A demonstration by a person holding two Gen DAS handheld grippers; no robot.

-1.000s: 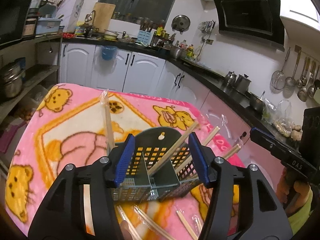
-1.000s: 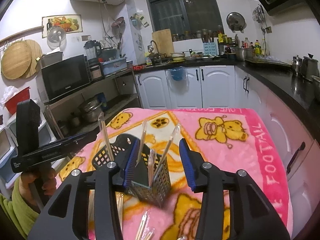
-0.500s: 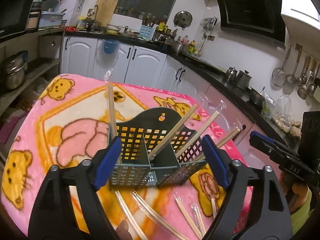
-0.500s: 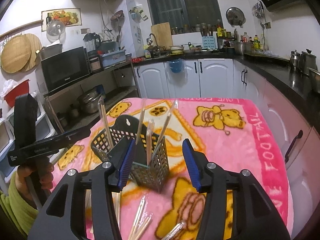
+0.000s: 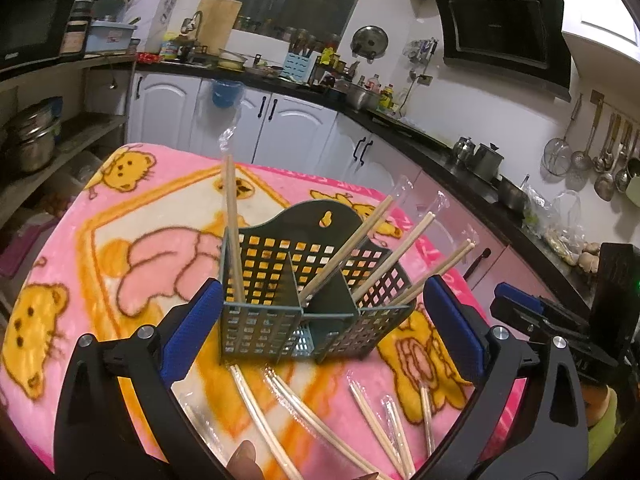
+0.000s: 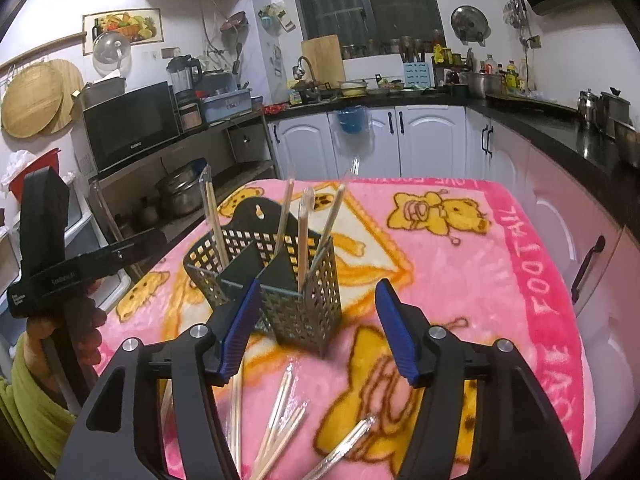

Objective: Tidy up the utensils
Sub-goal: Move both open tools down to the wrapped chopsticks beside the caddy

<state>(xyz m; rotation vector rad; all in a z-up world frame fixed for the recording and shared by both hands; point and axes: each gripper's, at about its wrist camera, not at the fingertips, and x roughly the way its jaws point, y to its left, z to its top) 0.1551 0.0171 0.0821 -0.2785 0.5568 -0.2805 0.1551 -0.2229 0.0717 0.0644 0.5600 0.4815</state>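
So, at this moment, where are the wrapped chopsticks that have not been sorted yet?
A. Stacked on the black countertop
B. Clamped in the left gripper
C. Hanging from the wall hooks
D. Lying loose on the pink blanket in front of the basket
D: several wrapped chopsticks lie flat on the pink blanket just in front of the dark mesh basket, while others already stand inside it.

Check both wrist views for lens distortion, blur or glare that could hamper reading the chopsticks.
Left wrist: strong fisheye bending, dark corners; caddy sharp, wrapped chopsticks glint slightly. Right wrist: same bending; caddy crisp, chopsticks near the bottom edge softer.
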